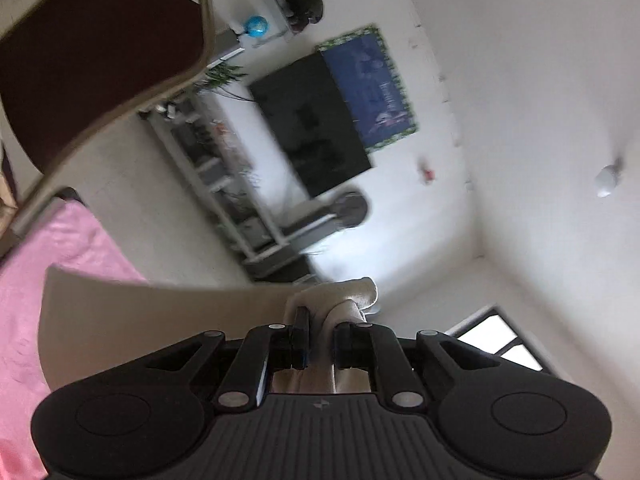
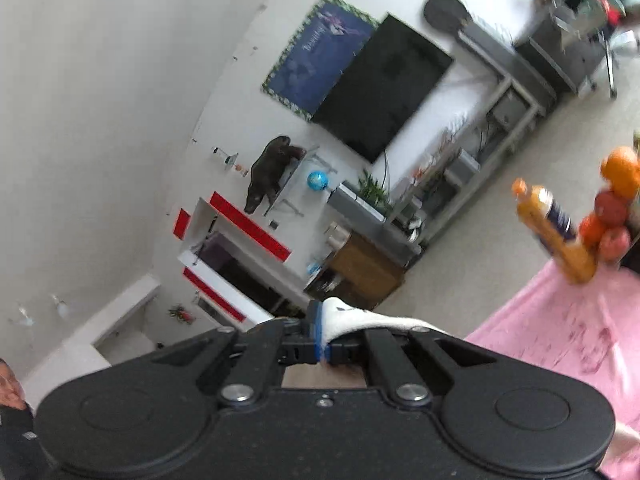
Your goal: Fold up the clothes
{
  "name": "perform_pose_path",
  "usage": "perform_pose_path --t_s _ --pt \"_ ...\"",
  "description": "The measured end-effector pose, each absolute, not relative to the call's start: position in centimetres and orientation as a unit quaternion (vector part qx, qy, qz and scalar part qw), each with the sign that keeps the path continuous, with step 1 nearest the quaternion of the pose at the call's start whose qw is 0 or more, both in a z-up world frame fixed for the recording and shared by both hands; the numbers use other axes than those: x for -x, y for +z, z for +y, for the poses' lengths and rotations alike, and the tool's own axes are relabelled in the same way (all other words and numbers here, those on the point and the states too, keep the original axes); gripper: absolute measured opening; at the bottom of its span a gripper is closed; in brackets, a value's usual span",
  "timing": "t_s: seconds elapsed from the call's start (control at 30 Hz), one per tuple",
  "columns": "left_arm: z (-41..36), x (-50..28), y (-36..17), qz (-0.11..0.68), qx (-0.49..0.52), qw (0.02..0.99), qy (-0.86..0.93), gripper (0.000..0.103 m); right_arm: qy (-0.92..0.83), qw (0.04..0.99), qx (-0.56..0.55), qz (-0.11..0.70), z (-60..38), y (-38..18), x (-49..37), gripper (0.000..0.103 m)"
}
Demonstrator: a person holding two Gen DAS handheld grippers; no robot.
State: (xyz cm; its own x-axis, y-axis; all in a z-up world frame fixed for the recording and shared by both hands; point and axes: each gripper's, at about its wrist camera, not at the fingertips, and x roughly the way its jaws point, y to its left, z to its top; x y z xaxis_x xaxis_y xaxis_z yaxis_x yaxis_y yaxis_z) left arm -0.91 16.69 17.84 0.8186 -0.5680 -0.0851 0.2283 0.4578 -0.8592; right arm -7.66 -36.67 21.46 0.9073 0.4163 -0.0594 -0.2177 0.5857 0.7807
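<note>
A beige garment (image 1: pixel 160 304) hangs lifted above the pink tablecloth (image 1: pixel 48 280). My left gripper (image 1: pixel 322 330) is shut on a bunched fold of it, which bulges past the fingertips. In the right wrist view, my right gripper (image 2: pixel 322 334) is shut on a pale edge of the same garment (image 2: pixel 360 320), which drapes to the right over the finger. Both grippers point level toward the far wall. Most of the cloth is hidden under the gripper bodies.
A dark red chair back (image 1: pixel 100 52) stands at the upper left of the left wrist view. An orange juice bottle (image 2: pixel 556 232) and stacked fruit (image 2: pixel 616 200) stand on the pink tablecloth (image 2: pixel 560 340). A television (image 2: pixel 384 88) and shelves line the far wall.
</note>
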Motion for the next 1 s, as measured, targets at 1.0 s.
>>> perform_pose_path --t_s 1.0 --pt "14.2 -19.2 -6.9 0.486 0.315 0.815 0.017 0.010 -0.010 0.810 -0.334 0.482 -29.0 -9.7 -7.1 0.008"
